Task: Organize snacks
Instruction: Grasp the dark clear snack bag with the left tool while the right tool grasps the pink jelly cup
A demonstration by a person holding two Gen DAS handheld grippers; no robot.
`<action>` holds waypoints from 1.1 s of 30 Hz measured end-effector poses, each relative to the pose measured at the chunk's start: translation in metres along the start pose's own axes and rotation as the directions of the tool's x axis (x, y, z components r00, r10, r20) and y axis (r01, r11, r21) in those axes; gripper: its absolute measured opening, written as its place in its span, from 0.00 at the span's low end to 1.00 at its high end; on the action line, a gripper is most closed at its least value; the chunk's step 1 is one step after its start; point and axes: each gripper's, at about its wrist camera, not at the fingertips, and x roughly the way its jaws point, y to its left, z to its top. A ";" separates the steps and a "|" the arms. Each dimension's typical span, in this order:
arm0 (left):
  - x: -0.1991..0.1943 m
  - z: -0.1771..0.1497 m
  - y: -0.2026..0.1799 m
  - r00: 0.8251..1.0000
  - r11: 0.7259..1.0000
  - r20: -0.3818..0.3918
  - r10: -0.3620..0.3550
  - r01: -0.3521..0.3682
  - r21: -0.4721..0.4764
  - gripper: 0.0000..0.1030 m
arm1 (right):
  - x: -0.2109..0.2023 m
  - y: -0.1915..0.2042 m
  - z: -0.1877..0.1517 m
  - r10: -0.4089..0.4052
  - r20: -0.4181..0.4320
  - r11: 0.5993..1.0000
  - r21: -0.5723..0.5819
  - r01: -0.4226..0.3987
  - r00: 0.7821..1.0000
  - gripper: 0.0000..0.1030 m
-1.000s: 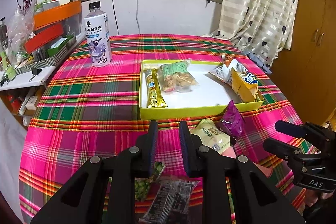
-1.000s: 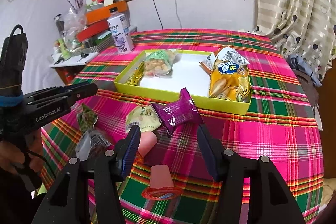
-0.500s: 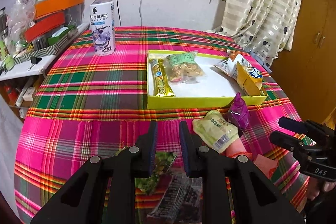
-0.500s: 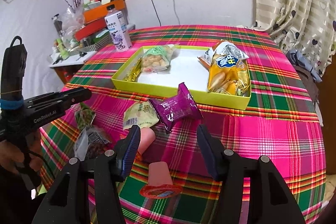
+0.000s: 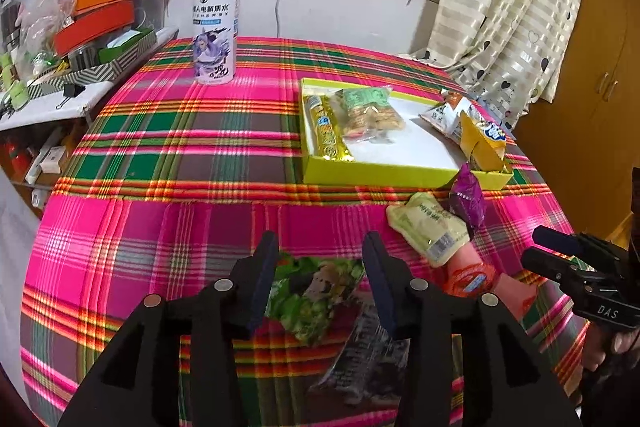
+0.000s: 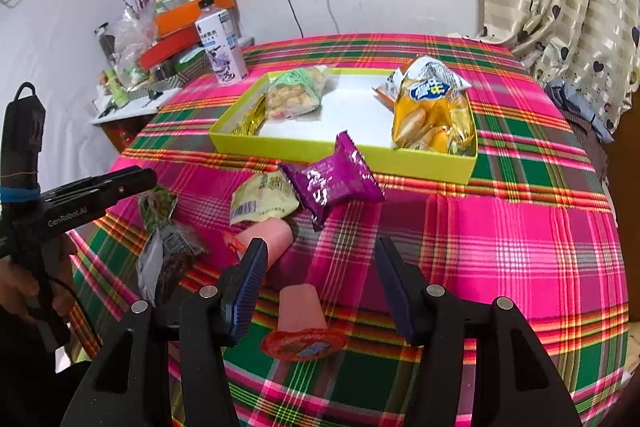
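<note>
Left gripper (image 5: 320,267) hovers over the green crinkly foil snack packet (image 5: 316,291), jaws just swung apart, pads clear of it on both sides. The packet lies flat on the plaid tablecloth (image 5: 180,163), long axis running roughly twelve to six. The yellow-green shallow cardboard tray (image 5: 384,173) waits at one o'clock (right gripper (image 6: 320,287) hangs half-open, empty, farther from this packet).

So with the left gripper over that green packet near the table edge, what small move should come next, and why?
Probably lower the left gripper a little and close it on the green packet. Its jaws have just been opening and now stand either side of the packet, apparently without pressing it. The packet lies on the tablecloth, outside the yellow tray where other snacks already sit.
</note>
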 end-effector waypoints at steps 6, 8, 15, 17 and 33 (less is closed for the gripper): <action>-0.005 -0.013 -0.006 0.999 0.999 -0.016 -0.032 0.032 0.023 0.44 | 0.003 0.003 -0.011 0.001 -0.026 1.000 -0.002 -0.001 1.000 0.54; -0.007 -0.018 -0.010 0.999 0.998 -0.020 -0.047 0.048 0.041 0.45 | 0.005 0.004 -0.016 -0.003 -0.038 1.000 -0.001 0.003 0.999 0.54; -0.024 -0.036 -0.022 0.996 0.992 -0.028 -0.084 0.086 0.096 0.48 | 0.013 0.007 -0.031 -0.015 -0.076 1.000 -0.012 0.014 0.997 0.54; -0.025 -0.042 -0.024 0.994 0.988 -0.043 -0.104 0.108 0.107 0.49 | 0.018 0.007 -0.035 -0.023 -0.092 1.000 -0.011 0.022 0.996 0.54; 0.013 -0.054 -0.038 0.985 0.980 -0.147 -0.090 0.114 0.164 0.51 | 0.020 0.006 -0.040 -0.046 -0.091 0.998 -0.040 0.042 0.995 0.42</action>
